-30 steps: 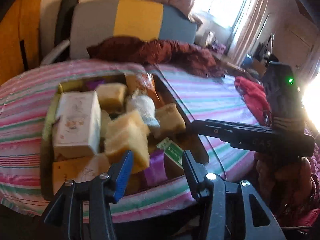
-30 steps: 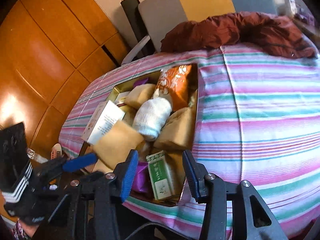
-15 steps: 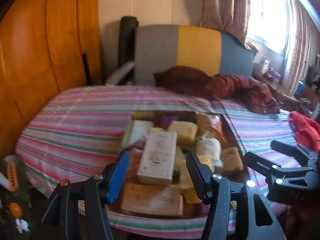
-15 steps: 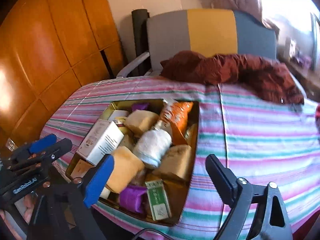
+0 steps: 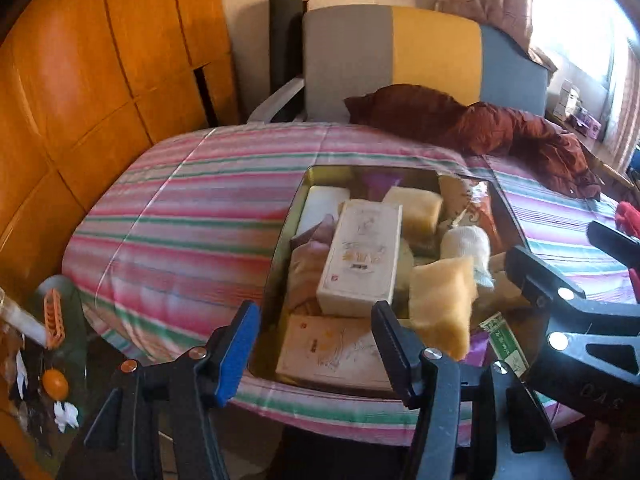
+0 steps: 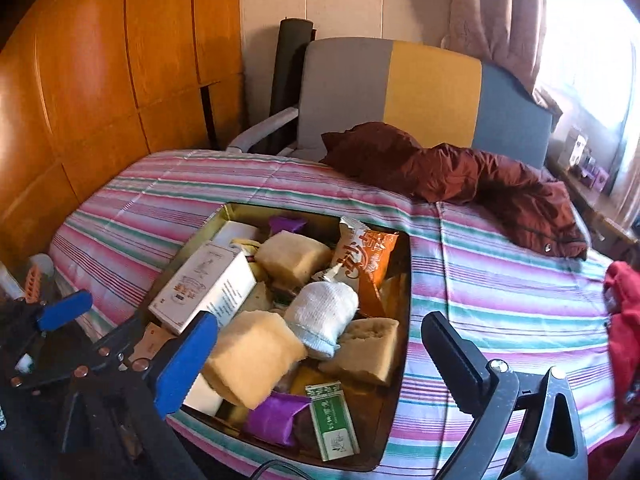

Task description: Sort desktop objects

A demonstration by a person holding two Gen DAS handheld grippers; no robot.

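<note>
Striped bedspread (image 6: pixel 500 280), gold tray (image 6: pixel 224 216) heaped with sponges, boxes, packets

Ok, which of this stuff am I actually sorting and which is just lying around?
Sorting: tray, cream box, white sock, orange snack bag, yellow sponges, green packet.
Lying around: brown jacket, striped cover, chair, red cloth.

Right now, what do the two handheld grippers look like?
Both are black plastic frames with silver screw heads. The left gripper has one bright blue finger pad and one black ridged one. The right gripper matches: blue pad, black ridged finger. A thin black cable loops beneath it. No hands or sleeves show clearly.
</note>
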